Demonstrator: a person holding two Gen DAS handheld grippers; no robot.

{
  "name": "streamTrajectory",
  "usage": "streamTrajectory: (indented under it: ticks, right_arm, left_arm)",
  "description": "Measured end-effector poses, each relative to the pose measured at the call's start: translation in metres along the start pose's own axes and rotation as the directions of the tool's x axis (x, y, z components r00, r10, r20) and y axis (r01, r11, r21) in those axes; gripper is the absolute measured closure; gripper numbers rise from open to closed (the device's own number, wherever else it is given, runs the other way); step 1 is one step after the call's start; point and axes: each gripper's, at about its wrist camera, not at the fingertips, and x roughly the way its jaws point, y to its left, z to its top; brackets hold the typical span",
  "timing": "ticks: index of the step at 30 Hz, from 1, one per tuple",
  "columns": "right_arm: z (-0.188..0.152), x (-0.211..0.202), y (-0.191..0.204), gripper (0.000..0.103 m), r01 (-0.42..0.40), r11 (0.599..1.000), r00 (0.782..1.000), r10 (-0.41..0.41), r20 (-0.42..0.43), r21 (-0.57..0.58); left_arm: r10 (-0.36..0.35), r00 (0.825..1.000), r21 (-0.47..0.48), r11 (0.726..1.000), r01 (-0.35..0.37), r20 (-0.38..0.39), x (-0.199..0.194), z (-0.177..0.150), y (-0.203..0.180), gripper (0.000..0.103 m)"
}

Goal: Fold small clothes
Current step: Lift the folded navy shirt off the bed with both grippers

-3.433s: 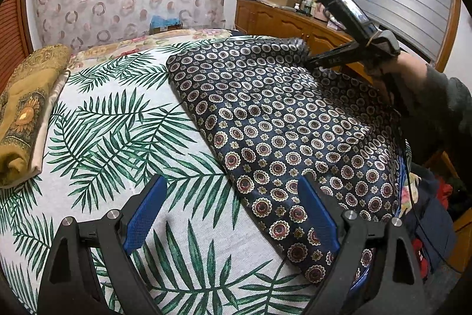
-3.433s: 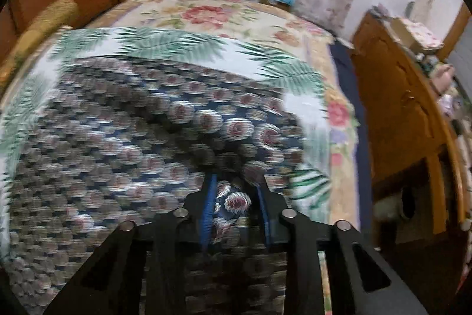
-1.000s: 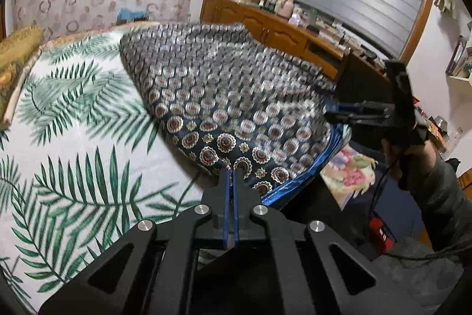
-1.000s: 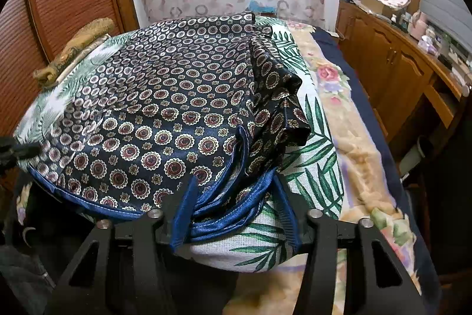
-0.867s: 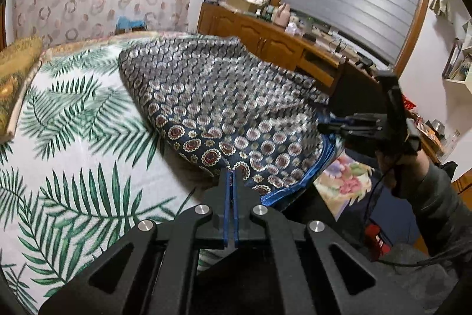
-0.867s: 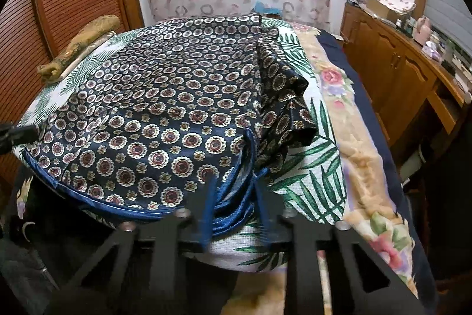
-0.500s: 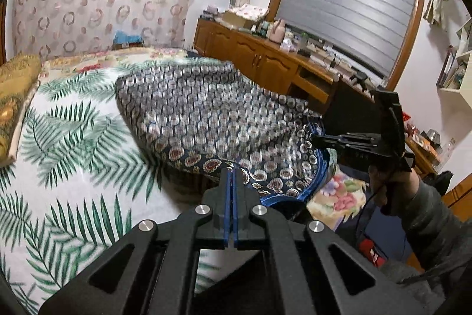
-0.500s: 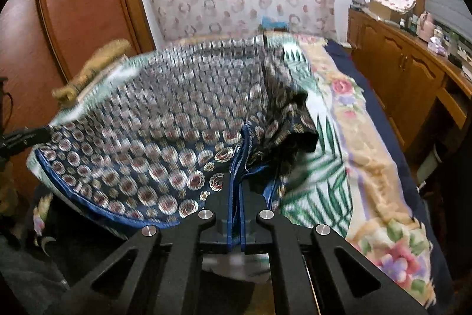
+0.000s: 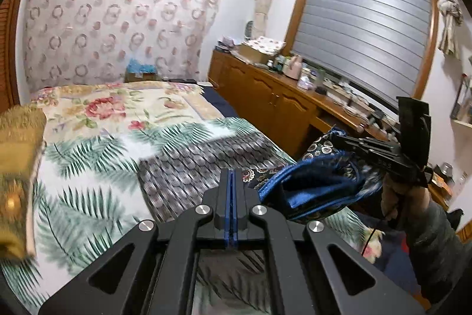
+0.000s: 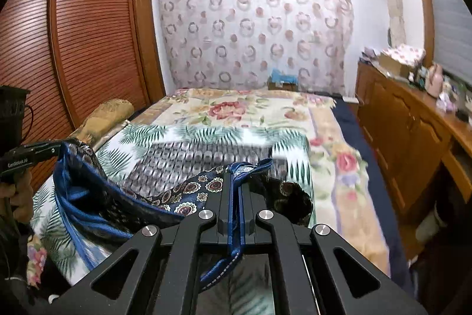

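A navy garment (image 9: 183, 167) with round medallion print and a blue lining hangs between both grippers, its far part still lying on the palm-leaf sheet (image 9: 88, 167). My left gripper (image 9: 231, 171) is shut on one near corner; the right wrist view shows that corner pinched at the left gripper (image 10: 57, 148). In that same view my right gripper (image 10: 235, 171) is shut on the blue hem of the garment (image 10: 191, 191), a strip of hem trailing down between its fingers. The left wrist view shows the right gripper (image 9: 334, 136) raised at the right, in a sleeved hand (image 9: 413, 211).
A yellow folded cloth (image 9: 14, 167) lies at the bed's left edge. A floral blanket (image 10: 236, 108) covers the far half of the bed. A wooden cabinet (image 9: 265, 99) with clutter runs along the right, and a slatted wardrobe (image 10: 73, 34) stands on the left.
The right gripper closed on the blue hem. Both grippers then rose and drew back, lifting the garment's near edge off the bed so it sags between them.
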Motion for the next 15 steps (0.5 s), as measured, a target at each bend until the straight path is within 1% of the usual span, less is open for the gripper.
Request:
streamTrajectory:
  ticks: [3,6,11,13,14,15]
  right_arm:
    - [0.022,0.034,-0.003,0.101,-0.003,0.999,1.0,0.003,-0.013,-0.034]
    - [0.035,0.073,-0.002,0.101,-0.004,0.998,0.999,0.002,-0.042,-0.058]
    - [0.048,0.131,-0.006,0.101,-0.011,0.997,0.993,0.002,-0.114,-0.076]
    - [0.054,0.148,-0.013,0.101,0.014,0.998,0.989,-0.023,-0.147,-0.067]
    - [0.055,0.156,-0.015,0.101,0.012,0.998,0.988,-0.021,-0.152,-0.058]
    - [0.06,0.16,-0.016,0.097,0.008,0.999,0.988,-0.015,-0.154,-0.049]
  left_arm:
    - [0.032,0.999,-0.021,0.999,-0.032,-0.007,0.022,0.013,0.022,0.101]
    - [0.07,0.997,-0.037,0.997,-0.072,-0.038,0.05,0.022,0.046,0.101]
    - [0.112,0.989,-0.044,0.992,-0.117,-0.096,0.085,0.021,0.072,0.101]
    - [0.127,0.984,-0.056,0.989,-0.134,-0.122,0.096,0.017,0.083,0.101]
    - [0.131,0.983,-0.058,0.988,-0.14,-0.129,0.098,0.017,0.085,0.101]
    - [0.141,0.98,-0.061,0.987,-0.151,-0.14,0.101,0.014,0.089,0.101]
